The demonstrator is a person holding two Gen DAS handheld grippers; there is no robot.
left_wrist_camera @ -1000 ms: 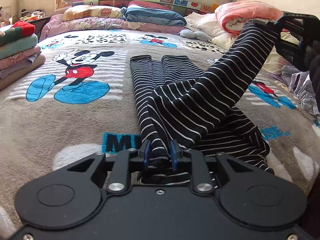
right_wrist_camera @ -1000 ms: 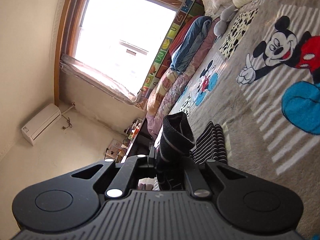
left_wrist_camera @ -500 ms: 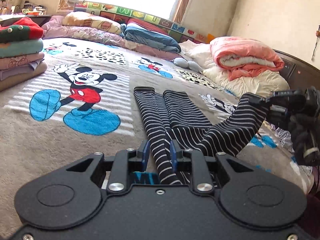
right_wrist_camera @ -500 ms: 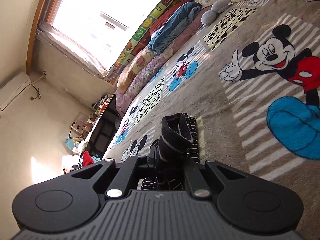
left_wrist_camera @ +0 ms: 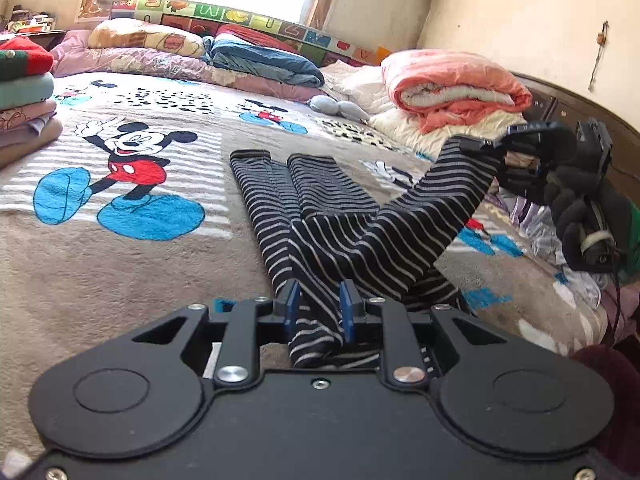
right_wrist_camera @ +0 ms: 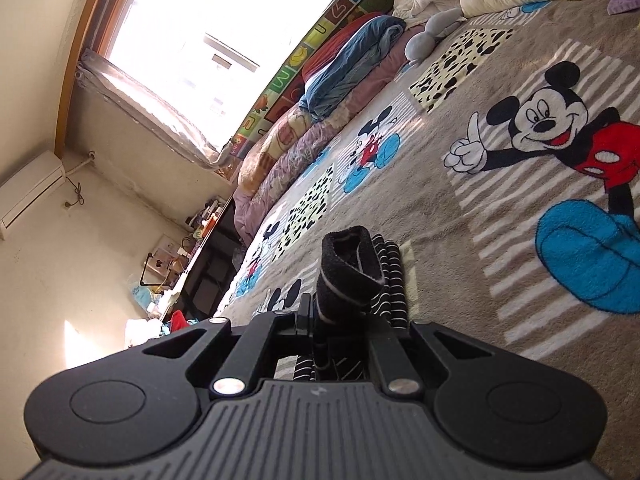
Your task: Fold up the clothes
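Note:
A black garment with thin white stripes [left_wrist_camera: 332, 216] lies on the Mickey Mouse blanket [left_wrist_camera: 132, 184], its two far ends flat toward the pillows. My left gripper [left_wrist_camera: 319, 306] is shut on the garment's near edge, low over the bed. My right gripper [left_wrist_camera: 486, 144] shows at the right of the left wrist view, shut on another corner and holding it up off the bed, so the cloth stretches between both grippers. In the right wrist view my right gripper [right_wrist_camera: 340, 312] holds a bunched black fold of the garment [right_wrist_camera: 352, 268].
A stack of folded clothes [left_wrist_camera: 24, 92] sits at the left edge of the bed. Pillows and a blue quilt [left_wrist_camera: 260, 60] line the far side. A pink blanket roll [left_wrist_camera: 452, 88] and loose clothes [left_wrist_camera: 540, 224] lie at the right.
My right gripper has moved down from high over the bed with its corner of the garment. The left gripper has kept its hold and tilted its view upward and rightward.

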